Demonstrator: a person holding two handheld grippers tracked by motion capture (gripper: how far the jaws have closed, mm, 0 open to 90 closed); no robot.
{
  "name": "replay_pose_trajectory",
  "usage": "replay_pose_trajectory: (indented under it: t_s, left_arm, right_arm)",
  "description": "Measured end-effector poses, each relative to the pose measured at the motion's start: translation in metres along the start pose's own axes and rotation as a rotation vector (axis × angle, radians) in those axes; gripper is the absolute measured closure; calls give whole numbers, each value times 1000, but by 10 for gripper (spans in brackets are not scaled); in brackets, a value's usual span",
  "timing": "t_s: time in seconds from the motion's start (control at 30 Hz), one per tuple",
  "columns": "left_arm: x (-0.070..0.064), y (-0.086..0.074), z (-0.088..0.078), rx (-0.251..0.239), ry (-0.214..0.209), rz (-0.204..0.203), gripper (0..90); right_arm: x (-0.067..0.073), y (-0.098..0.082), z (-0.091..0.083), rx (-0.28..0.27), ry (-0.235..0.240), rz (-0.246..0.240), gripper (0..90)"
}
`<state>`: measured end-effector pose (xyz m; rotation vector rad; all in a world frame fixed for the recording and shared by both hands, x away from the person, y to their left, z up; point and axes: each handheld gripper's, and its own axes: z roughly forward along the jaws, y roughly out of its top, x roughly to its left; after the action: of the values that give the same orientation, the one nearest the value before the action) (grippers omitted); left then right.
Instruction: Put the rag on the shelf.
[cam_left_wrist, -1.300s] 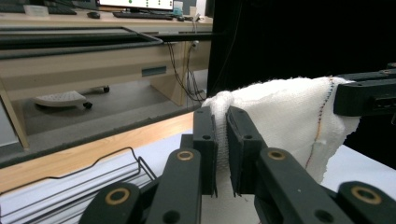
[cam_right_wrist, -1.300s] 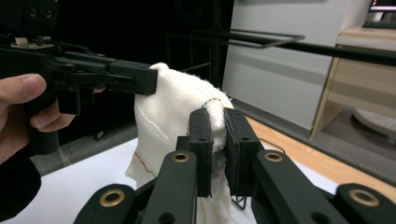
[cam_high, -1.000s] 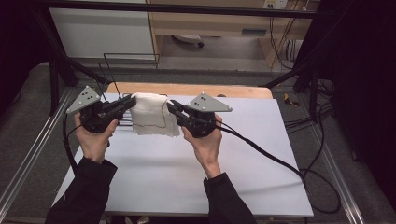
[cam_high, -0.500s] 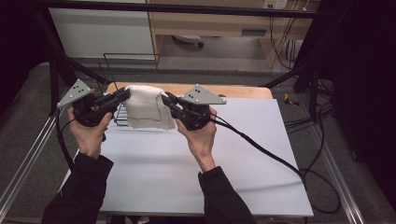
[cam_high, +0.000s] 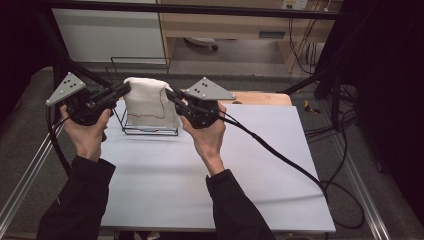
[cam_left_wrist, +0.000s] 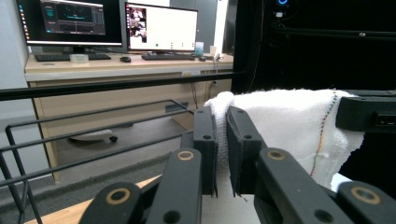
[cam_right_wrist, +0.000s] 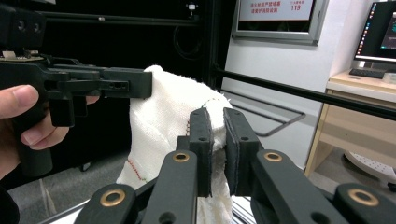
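in the high view the left gripper (cam_high: 125, 90) and right gripper (cam_high: 170, 94) each pinch a top corner of the white towel (cam_high: 147, 102), which hangs above the wire rack (cam_high: 150, 131) on the white table (cam_high: 200, 175). in the left gripper view the left gripper (cam_left_wrist: 222, 135) is clenched on the towel's (cam_left_wrist: 289, 121) edge. in the right gripper view the right gripper (cam_right_wrist: 217, 135) is clamped on the towel's (cam_right_wrist: 163, 116) other corner.
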<state>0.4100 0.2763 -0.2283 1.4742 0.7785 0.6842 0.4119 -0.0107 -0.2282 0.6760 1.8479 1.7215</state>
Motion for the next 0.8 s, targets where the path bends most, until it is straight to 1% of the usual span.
replay_pose_trajectory:
  t_s: [0.07,0.23,0.27,0.37,0.6,0.8]
  left_arm:
    - [1,2,0,-1,-4,-7,827]
    - [5,8,1,-10,10,-1,828]
    - [6,10,1,-16,10,-1,828]
    - [8,15,2,-24,13,-1,828]
    - [13,25,2,-38,29,6,828]
    - [19,33,2,-51,47,9,829]
  right_arm:
    - [-1,5,3,-5,-3,-9,830]
    - [-1,10,7,-10,-6,-11,830]
    - [-1,14,10,-13,-6,-12,830]
    - [-2,16,12,-18,-6,-11,830]
    - [-3,27,19,-35,-12,-22,830]
    - [-3,36,29,-45,-11,-30,830]
